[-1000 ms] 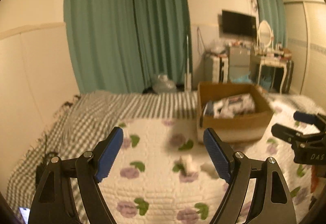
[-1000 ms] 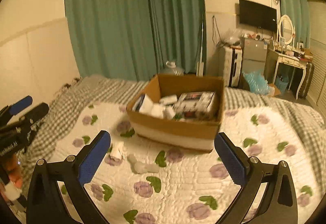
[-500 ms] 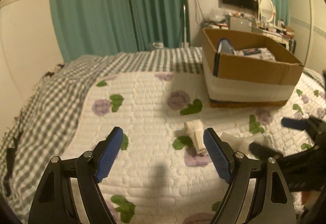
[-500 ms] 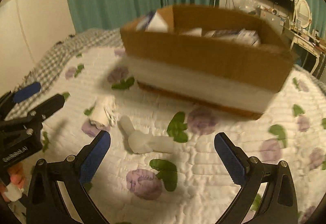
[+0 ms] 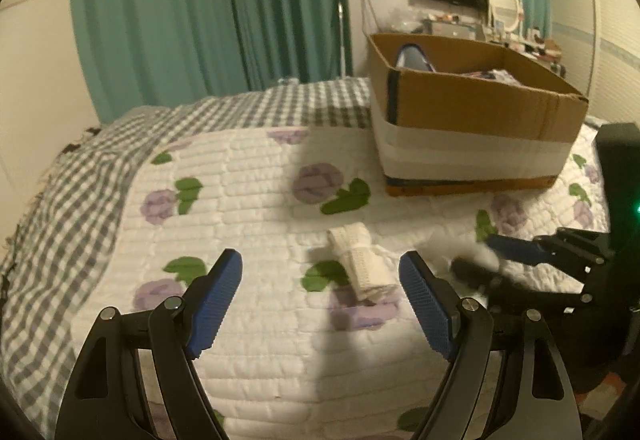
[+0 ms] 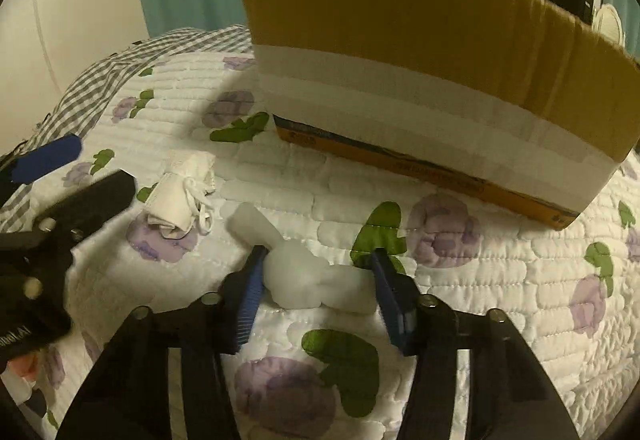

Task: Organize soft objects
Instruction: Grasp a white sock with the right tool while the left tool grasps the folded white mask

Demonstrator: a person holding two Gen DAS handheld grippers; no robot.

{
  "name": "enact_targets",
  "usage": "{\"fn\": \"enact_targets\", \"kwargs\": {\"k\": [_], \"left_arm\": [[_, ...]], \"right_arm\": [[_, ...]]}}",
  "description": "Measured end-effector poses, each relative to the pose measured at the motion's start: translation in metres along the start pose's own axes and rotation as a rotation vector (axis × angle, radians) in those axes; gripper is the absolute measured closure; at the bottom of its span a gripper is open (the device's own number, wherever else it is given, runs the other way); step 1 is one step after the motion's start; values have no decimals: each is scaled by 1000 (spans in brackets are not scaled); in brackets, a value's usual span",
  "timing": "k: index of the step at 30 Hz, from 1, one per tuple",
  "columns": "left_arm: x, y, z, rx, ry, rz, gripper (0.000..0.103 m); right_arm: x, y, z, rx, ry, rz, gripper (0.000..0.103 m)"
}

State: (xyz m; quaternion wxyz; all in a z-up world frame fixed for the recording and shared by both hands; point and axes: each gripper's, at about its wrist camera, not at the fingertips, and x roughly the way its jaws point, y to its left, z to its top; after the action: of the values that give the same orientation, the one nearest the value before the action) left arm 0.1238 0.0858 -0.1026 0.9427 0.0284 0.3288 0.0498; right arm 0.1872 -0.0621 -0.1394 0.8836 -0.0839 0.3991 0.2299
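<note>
The left gripper [image 5: 320,300] hangs wide open above a folded white cloth [image 5: 362,266] on the quilt [image 5: 248,199].

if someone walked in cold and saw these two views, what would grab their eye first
Probably the right claw, its jaws just closed in around a soft white object on the flowered quilt. Next, the big cardboard box behind it, banded in white. To the left lies a folded white cloth bundle, ahead of the open left claw.

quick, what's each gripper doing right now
Left gripper: open, holding nothing.
Right gripper: jaws have just been closing, now shut on the white soft toy.
</note>
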Motion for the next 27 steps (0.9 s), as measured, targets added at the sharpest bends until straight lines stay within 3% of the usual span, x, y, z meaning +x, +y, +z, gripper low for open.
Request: {"fn": "enact_targets", "kwargs": {"k": [3, 9, 13, 15, 19, 27], "left_arm": [[5, -7, 1, 25, 6, 5, 21], [33, -17, 3, 24, 65, -52, 22], [55, -20, 0, 31, 97, -14, 24], [63, -19, -2, 18, 109, -11, 29], [59, -21, -3, 33, 94, -44, 65], [29, -30, -4, 62, 60, -66, 70]], "right_arm": [[-13, -4, 5, 12, -48, -4, 80], [-33, -21, 16, 40, -115, -50, 80], [-33, -31, 16, 69, -112, -48, 80], [-32, -33, 14, 75, -112, -47, 80], [-32, -33, 15, 67, -108, -43, 80], [-36, -28, 14, 63, -117, -40, 80]]}}
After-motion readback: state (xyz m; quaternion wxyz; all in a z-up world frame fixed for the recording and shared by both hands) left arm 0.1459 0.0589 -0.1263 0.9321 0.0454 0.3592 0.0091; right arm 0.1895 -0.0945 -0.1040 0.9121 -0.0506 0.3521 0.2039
